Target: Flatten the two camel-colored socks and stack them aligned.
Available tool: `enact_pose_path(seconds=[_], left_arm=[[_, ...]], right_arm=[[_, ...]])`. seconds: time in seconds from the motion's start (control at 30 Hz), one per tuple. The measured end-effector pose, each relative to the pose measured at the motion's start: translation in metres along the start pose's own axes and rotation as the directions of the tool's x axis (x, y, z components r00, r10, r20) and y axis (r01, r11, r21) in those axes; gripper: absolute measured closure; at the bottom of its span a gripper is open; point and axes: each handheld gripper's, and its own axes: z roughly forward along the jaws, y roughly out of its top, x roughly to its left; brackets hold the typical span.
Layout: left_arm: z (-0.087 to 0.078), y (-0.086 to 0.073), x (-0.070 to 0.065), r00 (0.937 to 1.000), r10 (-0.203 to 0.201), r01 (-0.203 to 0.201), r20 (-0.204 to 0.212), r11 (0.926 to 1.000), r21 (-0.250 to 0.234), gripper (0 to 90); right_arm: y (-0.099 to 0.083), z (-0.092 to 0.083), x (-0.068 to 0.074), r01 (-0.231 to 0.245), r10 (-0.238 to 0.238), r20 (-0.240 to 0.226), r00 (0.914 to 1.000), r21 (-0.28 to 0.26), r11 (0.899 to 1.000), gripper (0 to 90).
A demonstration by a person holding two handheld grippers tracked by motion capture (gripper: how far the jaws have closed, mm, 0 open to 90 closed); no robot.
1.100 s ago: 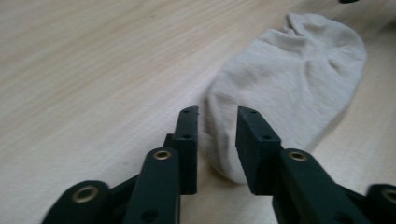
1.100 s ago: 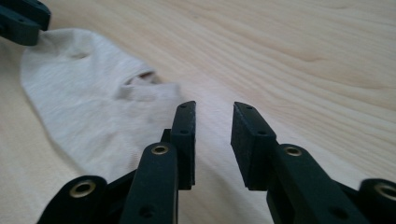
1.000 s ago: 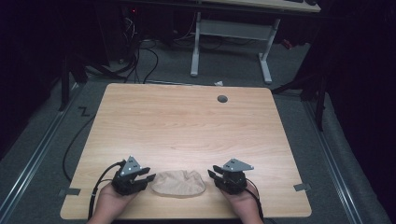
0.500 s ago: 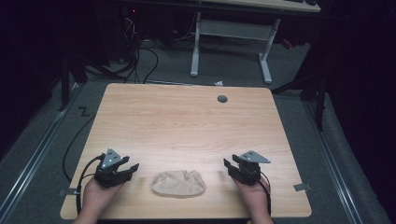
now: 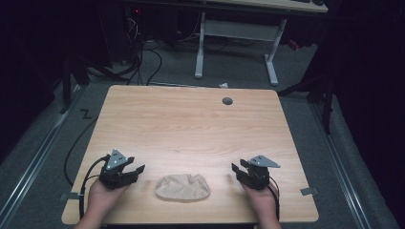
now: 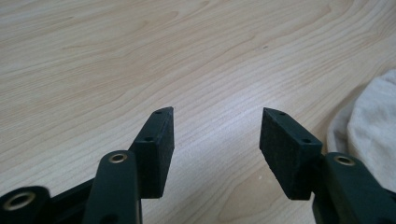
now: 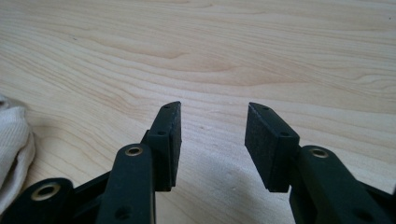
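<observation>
A crumpled beige cloth (image 5: 183,187) lies near the front edge of the wooden table (image 5: 191,129), midway between my two grippers. My left gripper (image 5: 138,170) rests to its left, apart from it. Its jaws have just been opening and stand wide over bare wood (image 6: 217,135), with the cloth (image 6: 369,126) off to the right in the left gripper view. My right gripper (image 5: 235,169) sits to the cloth's right, also apart. Its jaws have just opened too and hold nothing (image 7: 212,135). A fold of cloth (image 7: 11,144) shows at the left edge of the right gripper view.
A small round grey grommet (image 5: 227,100) sits near the table's far edge. Beyond the table are dark floor, cables (image 5: 143,52) and the white legs of another desk (image 5: 200,47). Both hands rest close to the table's front edge.
A second ago both grippers were at the ends of the cloth. They have since let it go and drawn apart, left one leftward, right one rightward, with jaws wider. The cloth lies free.
</observation>
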Motion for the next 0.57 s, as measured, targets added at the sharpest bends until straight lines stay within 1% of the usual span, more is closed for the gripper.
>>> enact_pose_path(seconds=[0.1, 0.2, 0.3, 0.33, 0.37, 0.4, 0.43, 0.47, 0.57], left_arm=[[0.003, -0.001, -0.002, 0.9999, 0.014, -0.015, 0.004, 0.9997, 0.021, 44.6], [0.001, -0.004, -0.004, 0.9998, 0.017, -0.017, 0.007, 0.9996, 0.024, 44.3], [-0.005, -0.005, -0.003, 0.9999, 0.016, -0.016, 0.002, 0.9996, 0.022, 44.3], [-0.008, -0.006, -0.002, 1.0, 0.008, -0.008, 0.001, 0.9999, 0.011, 44.2], [-0.01, -0.005, -0.002, 1.0, 0.001, -0.001, 0.004, 1.0, 0.007, 44.3], [-0.012, -0.006, -0.001, 1.0, -0.001, 0.001, 0.004, 1.0, 0.001, 44.3], [-0.013, -0.005, -0.001, 1.0, 0.0, 0.0, 0.003, 1.0, -0.002, 44.3], [-0.014, -0.006, -0.002, 1.0, -0.002, 0.002, 0.0, 1.0, -0.006, 44.3], [-0.014, -0.008, -0.002, 1.0, 0.002, -0.002, 0.0, 1.0, 0.006, 44.3]], right_arm=[[0.002, 0.0, 0.002, 0.012, -0.012, 0.001, 0.9999, -0.005, 1.0, 56.0], [0.002, 0.0, 0.005, 0.02, -0.02, 0.0, 0.9998, -0.002, 1.0, 56.1], [0.003, 0.001, 0.008, 0.013, -0.013, -0.003, 0.9999, -0.001, 1.0, 56.1], [0.003, 0.001, 0.009, 0.016, -0.016, -0.004, 0.9999, -0.005, 1.0, 56.1], [0.005, 0.002, 0.011, 0.036, -0.036, -0.007, 0.9993, -0.01, 0.999, 56.1], [0.005, 0.002, 0.011, 0.036, -0.036, -0.007, 0.9993, -0.01, 0.999, 56.1], [0.006, 0.002, 0.012, 0.048, -0.048, -0.009, 0.9988, -0.011, 0.999, 56.1], [0.006, 0.002, 0.014, 0.044, -0.044, -0.009, 0.999, -0.006, 0.999, 56.1], [0.007, 0.004, 0.016, 0.048, -0.048, -0.017, 0.9987, -0.005, 0.999, 56.1]])
